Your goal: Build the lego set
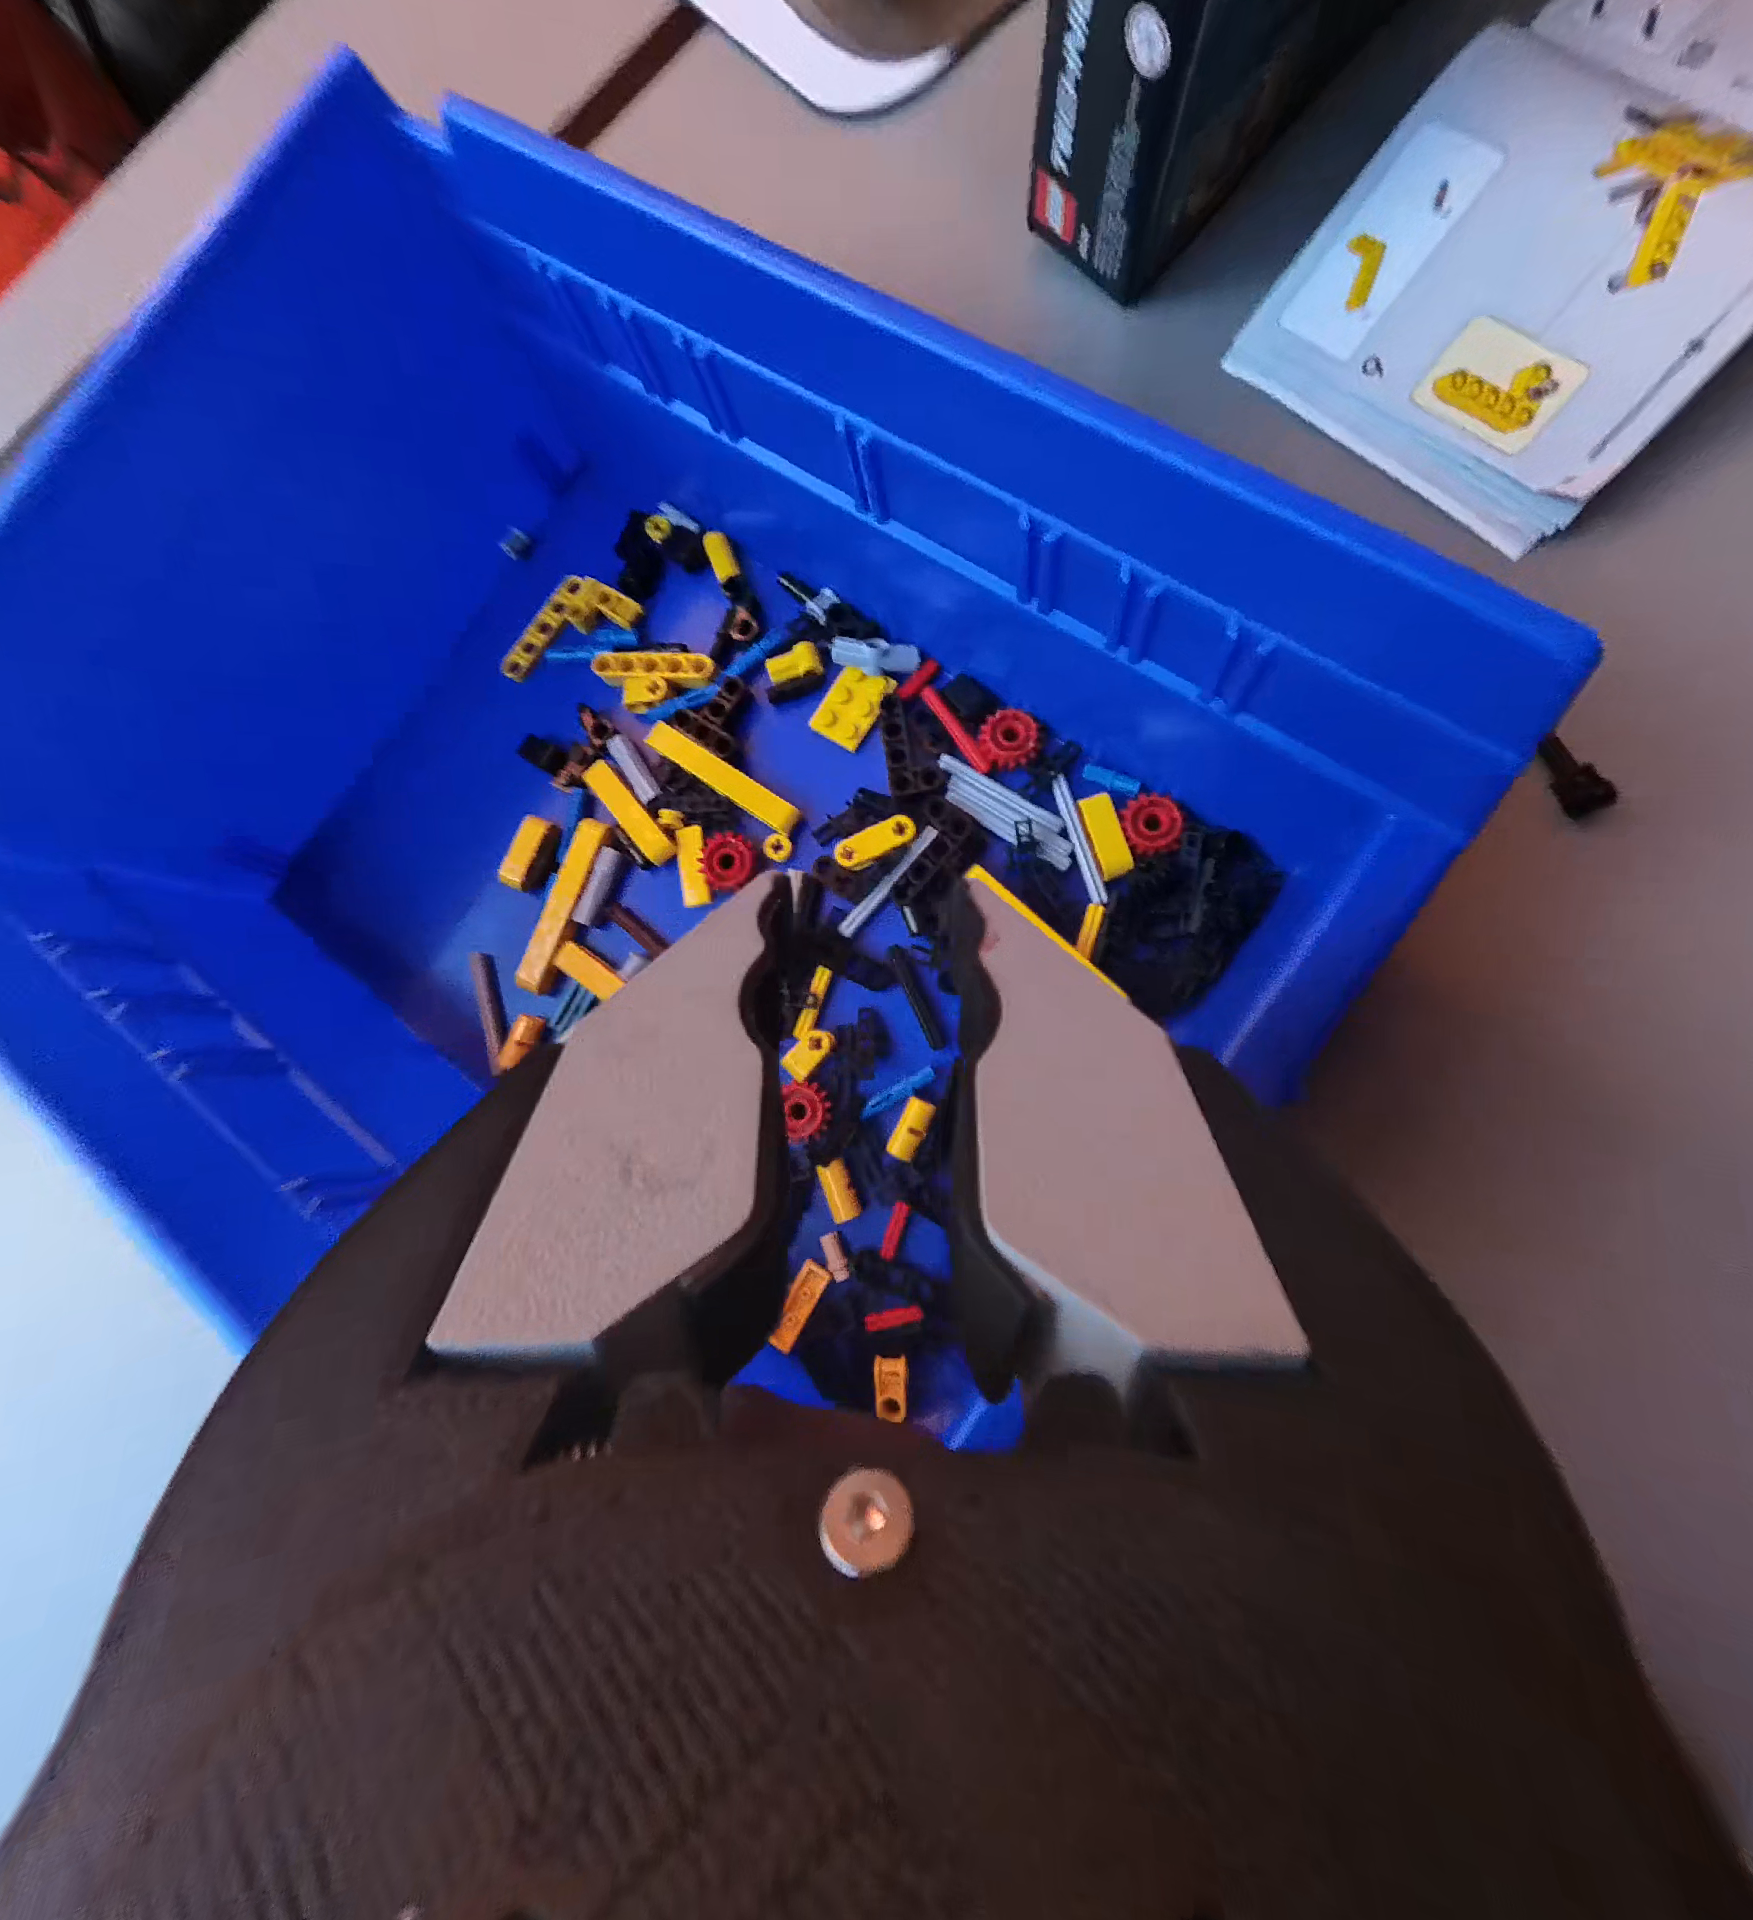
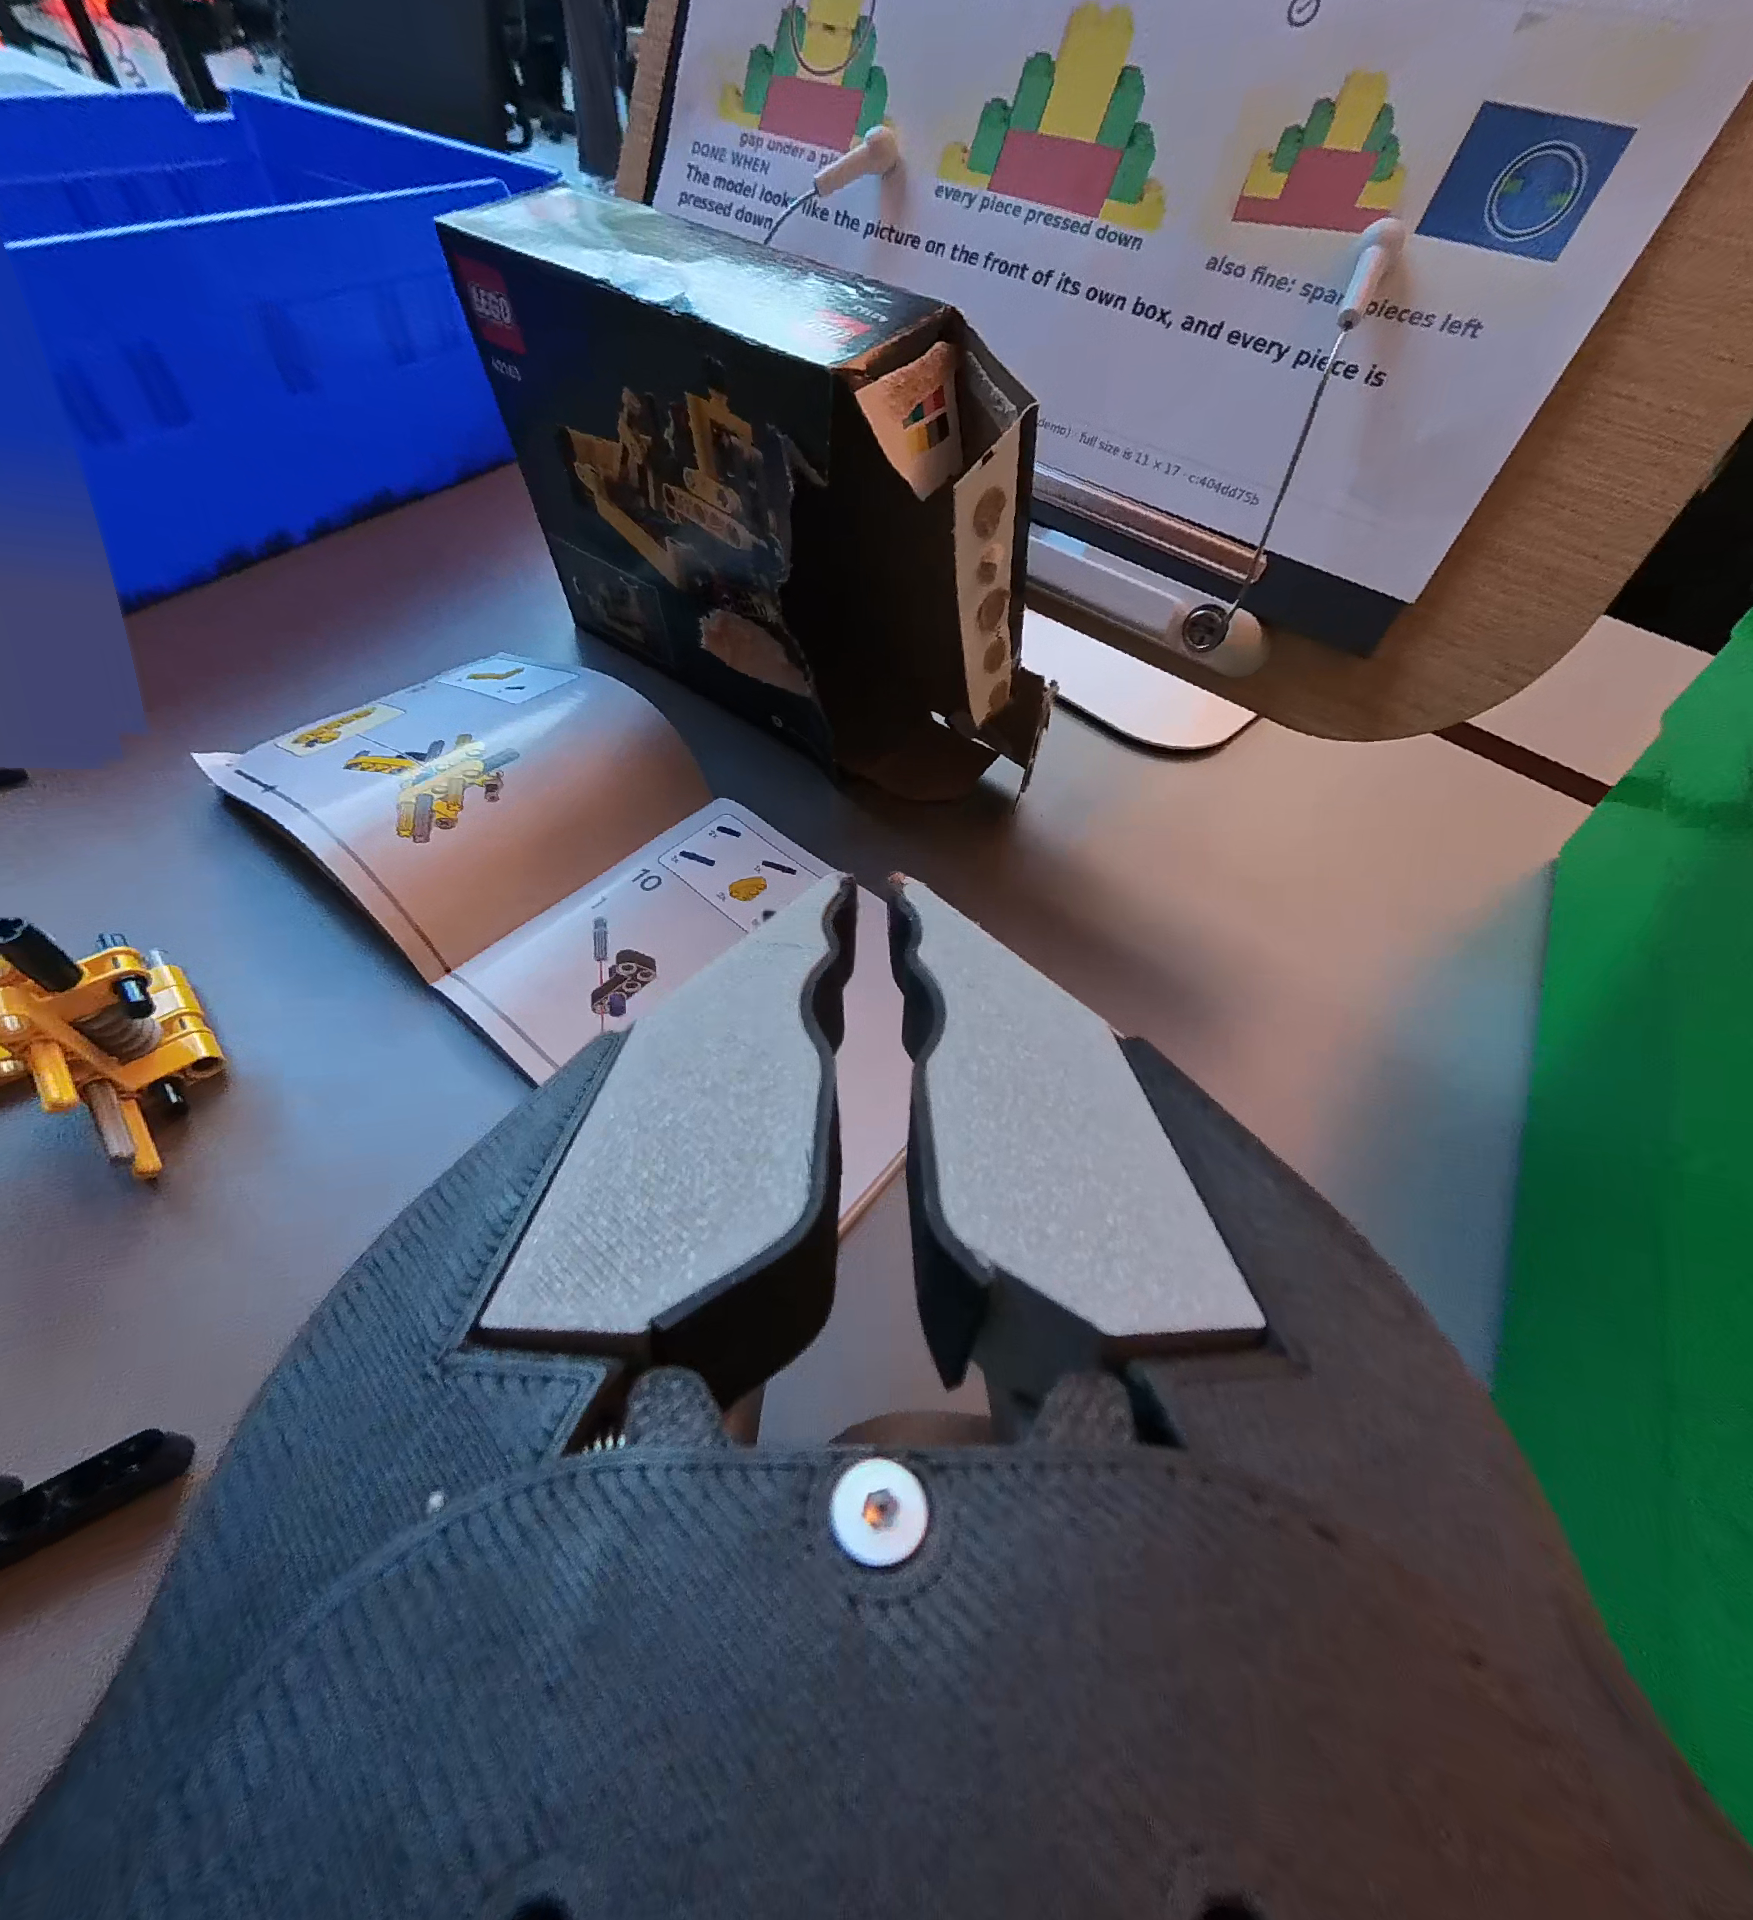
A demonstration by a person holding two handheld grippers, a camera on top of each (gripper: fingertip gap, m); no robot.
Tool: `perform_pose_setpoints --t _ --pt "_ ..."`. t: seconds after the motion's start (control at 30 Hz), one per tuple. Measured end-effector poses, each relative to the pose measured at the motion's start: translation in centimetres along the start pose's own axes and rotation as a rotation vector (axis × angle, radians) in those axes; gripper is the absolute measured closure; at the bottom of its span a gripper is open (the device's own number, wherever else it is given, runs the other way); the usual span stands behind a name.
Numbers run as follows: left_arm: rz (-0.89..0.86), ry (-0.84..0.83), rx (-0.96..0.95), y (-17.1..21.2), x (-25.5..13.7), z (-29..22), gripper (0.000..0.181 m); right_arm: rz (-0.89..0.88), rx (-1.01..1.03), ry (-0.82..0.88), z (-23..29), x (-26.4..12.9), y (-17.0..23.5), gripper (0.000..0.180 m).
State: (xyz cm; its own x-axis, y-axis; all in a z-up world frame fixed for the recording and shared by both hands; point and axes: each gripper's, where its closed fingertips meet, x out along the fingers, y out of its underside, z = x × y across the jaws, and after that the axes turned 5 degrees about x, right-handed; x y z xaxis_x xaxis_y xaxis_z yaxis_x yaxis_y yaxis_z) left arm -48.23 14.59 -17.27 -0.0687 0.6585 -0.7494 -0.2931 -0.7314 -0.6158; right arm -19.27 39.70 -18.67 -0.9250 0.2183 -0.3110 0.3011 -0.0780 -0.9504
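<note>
A blue bin (image 1: 228,540) holds several loose yellow, black, red and grey lego pieces (image 1: 726,769). My left gripper (image 1: 872,899) hovers above the bin's near part, open and empty, with pieces showing between its fingers. My right gripper (image 2: 872,883) is low over the dark table, its tips over the open instruction booklet (image 2: 498,831); the jaws are almost together with a thin gap and hold nothing. A partly built yellow assembly (image 2: 72,1029) lies on the table to its left. A black beam (image 2: 51,1496) lies nearer, at the lower left.
The black lego box (image 2: 747,499) stands behind the booklet; both also show in the left wrist view, the box (image 1: 1142,156) and the booklet (image 1: 1537,291). A printed sheet on a wooden stand (image 2: 1163,260) is at the back. A green bin (image 2: 1682,1143) stands close on the right. A small black piece (image 1: 1578,779) lies beside the blue bin. Across from one pair of fingers to the other is roughly 40 cm. My right gripper is the nearer one to the partly built yellow assembly (image 2: 72,1029): about 15 cm, against 30 cm. The right tips stand about 15 cm off the black beam (image 2: 51,1496).
</note>
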Motion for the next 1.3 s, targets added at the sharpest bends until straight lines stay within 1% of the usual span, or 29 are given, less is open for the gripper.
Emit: perform_pose_setpoints --t 0.1,0.2,0.3,0.37,0.4,0.43,0.47,0.57,0.63,0.73,0.8,0.93,1.0,1.13,1.23,1.3 --pt "0.093 0.066 0.067 0.8 1.2 -1.6 0.148 -0.007 -0.008 0.006 0.0 -0.2 0.0 0.178" --pt "0.187 0.110 0.148 1.8 3.0 -2.7 0.138 -0.009 -0.002 0.005 -0.1 -0.4 0.0 0.179" --pt "0.296 0.222 0.184 3.4 5.1 -4.5 0.146 -0.009 -0.002 0.005 -0.2 -0.4 0.0 0.179" --pt "0.286 0.259 0.191 3.0 5.8 -4.7 0.151 -0.007 -0.007 0.009 -0.2 -0.4 0.0 0.179" --pt "0.293 0.189 0.197 2.8 6.2 -3.4 0.154 -0.005 -0.008 0.012 -0.2 -0.4 0.1 0.179" --pt "0.317 0.081 0.227 2.9 6.5 -1.6 0.156 -0.005 -0.007 0.012 -0.2 -0.4 0.1 0.179" --pt "0.341 0.017 0.261 3.3 6.5 -0.3 0.155 -0.004 -0.006 0.013 -0.3 -0.4 0.1 0.179" --pt "0.316 0.055 0.185 2.8 5.7 0.1 0.141 -0.005 -0.005 0.016 -0.3 -0.4 0.1 0.179" --pt "0.267 0.045 0.166 1.8 4.6 0.7 0.134 -0.008 -0.008 0.020 -0.3 -0.5 0.0 0.179" --pt "0.213 0.066 0.141 0.8 2.7 1.0 0.133 -0.006 -0.015 0.025 -0.3 -0.5 0.1 0.180" --pt "0.183 0.034 0.127 0.3 1.5 2.1 0.130 -0.006 -0.018 0.027 -0.3 -0.5 0.1 0.180" --pt "0.218 0.042 0.112 1.2 0.2 3.6 0.119 -0.008 -0.018 0.023 -0.3 -0.5 0.0 0.180" --pt "0.246 0.061 0.085 1.8 0.3 4.2 0.116 -0.009 -0.019 0.019 -0.2 -0.5 0.0 0.180" --pt "0.284 0.153 0.092 2.5 1.4 2.9 0.114 -0.009 -0.016 0.015 -0.2 -0.6 0.1 0.180" --pt "0.256 0.224 0.131 1.4 2.4 0.7 0.115 -0.010 -0.011 0.016 -0.3 -0.6 0.0 0.180" --pt "0.258 0.276 0.156 1.0 3.3 -1.4 0.112 -0.007 -0.010 0.017 -0.3 -0.5 0.1 0.180"
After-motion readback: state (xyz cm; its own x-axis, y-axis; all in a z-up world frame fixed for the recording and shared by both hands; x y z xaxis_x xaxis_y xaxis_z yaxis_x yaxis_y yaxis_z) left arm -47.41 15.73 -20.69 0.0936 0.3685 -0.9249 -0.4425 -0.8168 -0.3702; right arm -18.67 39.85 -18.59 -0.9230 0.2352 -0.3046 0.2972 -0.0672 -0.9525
